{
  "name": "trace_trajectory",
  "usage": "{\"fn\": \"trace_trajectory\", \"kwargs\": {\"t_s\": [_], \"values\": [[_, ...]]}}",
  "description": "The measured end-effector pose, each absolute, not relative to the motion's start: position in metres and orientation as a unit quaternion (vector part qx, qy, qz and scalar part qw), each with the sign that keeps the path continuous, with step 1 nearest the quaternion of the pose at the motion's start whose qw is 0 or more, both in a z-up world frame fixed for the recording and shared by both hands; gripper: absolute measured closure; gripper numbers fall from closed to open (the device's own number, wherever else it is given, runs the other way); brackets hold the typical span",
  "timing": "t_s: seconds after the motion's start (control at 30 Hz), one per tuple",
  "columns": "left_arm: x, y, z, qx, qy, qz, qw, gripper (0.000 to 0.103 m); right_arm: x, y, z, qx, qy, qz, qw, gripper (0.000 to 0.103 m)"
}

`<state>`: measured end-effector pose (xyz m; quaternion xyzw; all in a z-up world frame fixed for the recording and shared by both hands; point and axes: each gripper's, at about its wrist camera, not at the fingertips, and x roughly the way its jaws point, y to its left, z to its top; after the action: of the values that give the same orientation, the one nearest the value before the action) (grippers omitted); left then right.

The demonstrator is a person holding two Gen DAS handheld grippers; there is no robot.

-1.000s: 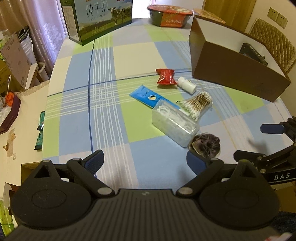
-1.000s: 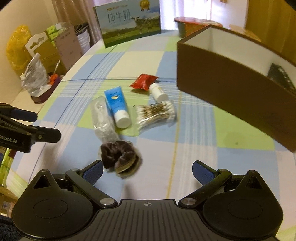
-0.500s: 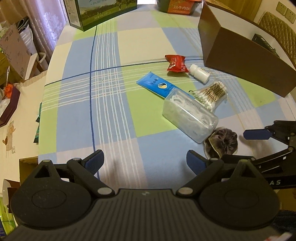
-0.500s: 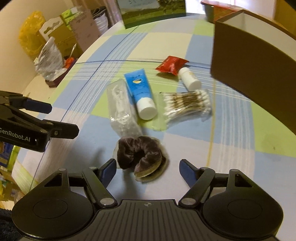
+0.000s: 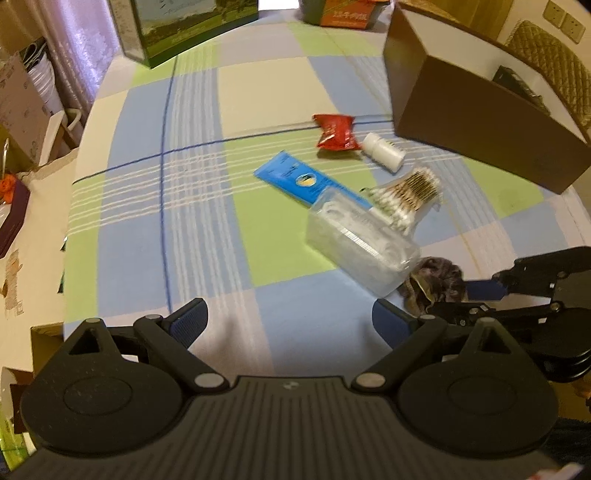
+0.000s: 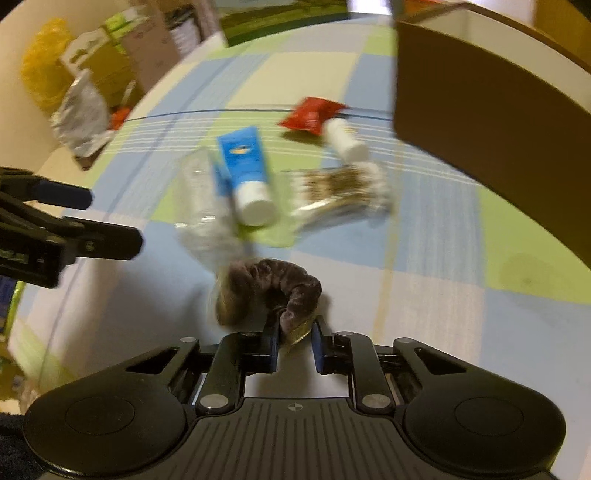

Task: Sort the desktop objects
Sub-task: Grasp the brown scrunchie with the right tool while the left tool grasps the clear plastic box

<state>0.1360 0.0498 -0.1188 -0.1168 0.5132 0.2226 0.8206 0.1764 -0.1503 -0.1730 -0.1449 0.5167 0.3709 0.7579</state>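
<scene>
Two blue-padded fingers of the left gripper (image 5: 288,323) stand wide apart with nothing between them, tilted steeply down over the checked tablecloth (image 5: 155,236). Ahead lie a clear plastic box (image 5: 360,245), a blue tube (image 5: 306,181), a bundle of cotton swabs (image 5: 410,192), a white bottle (image 5: 382,151) and a red packet (image 5: 336,131), with a brown cardboard box (image 5: 476,122) beyond. A milk carton (image 5: 184,26) stands at the far edge. Compared with a second ago, this view sits closer to the table.

From the right wrist, the right gripper (image 6: 293,345) has just closed from wide open and now pinches the near edge of the dark velvet scrunchie (image 6: 273,291), which lies just beside the clear plastic box. The picture is blurred.
</scene>
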Motion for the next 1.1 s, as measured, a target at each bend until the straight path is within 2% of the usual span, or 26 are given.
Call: {"fn": "trace_trajectory", "kwargs": {"t_s": [0.37, 0.53, 0.57, 0.6, 0.67, 0.73, 0.8, 0.83, 0.87, 0.9, 1.1], "values": [[0.176, 0.039, -0.125, -0.136, 0.490, 0.188, 0.840, 0.010, 0.211, -0.199, -0.165, -0.134, 0.515, 0.292, 0.795, 0.089], [0.195, 0.040, -0.136, -0.124, 0.494, 0.194, 0.838, 0.017, 0.218, -0.214, -0.160, -0.116, 0.516, 0.283, 0.800, 0.089], [0.198, 0.040, -0.138, -0.120, 0.497, 0.193, 0.838, 0.022, 0.219, -0.216, -0.159, -0.111, 0.516, 0.284, 0.800, 0.088], [0.200, 0.040, -0.140, -0.115, 0.498, 0.191, 0.838, 0.027, 0.218, -0.217, -0.157, -0.109, 0.516, 0.287, 0.800, 0.085], [0.203, 0.040, -0.145, -0.100, 0.506, 0.186, 0.836, 0.031, 0.218, -0.221, -0.154, -0.104, 0.513, 0.293, 0.800, 0.069], [0.202, 0.042, -0.147, -0.092, 0.508, 0.176, 0.838, 0.041, 0.215, -0.224, -0.150, -0.102, 0.501, 0.297, 0.806, 0.043], [0.199, 0.044, -0.147, -0.086, 0.510, 0.163, 0.841, 0.057, 0.213, -0.227, -0.146, -0.100, 0.492, 0.306, 0.809, 0.038], [0.196, 0.045, -0.147, -0.078, 0.511, 0.158, 0.841, 0.061, 0.212, -0.226, -0.145, -0.100, 0.490, 0.312, 0.808, 0.037], [0.194, 0.046, -0.146, -0.072, 0.513, 0.155, 0.841, 0.072, 0.211, -0.226, -0.144, -0.099, 0.488, 0.319, 0.806, 0.037], [0.192, 0.048, -0.146, -0.071, 0.515, 0.153, 0.841, 0.078, 0.209, -0.226, -0.144, -0.100, 0.486, 0.327, 0.805, 0.036], [0.179, 0.051, -0.144, -0.060, 0.530, 0.152, 0.832, 0.078, 0.204, -0.213, -0.147, -0.114, 0.482, 0.356, 0.793, 0.033]]}}
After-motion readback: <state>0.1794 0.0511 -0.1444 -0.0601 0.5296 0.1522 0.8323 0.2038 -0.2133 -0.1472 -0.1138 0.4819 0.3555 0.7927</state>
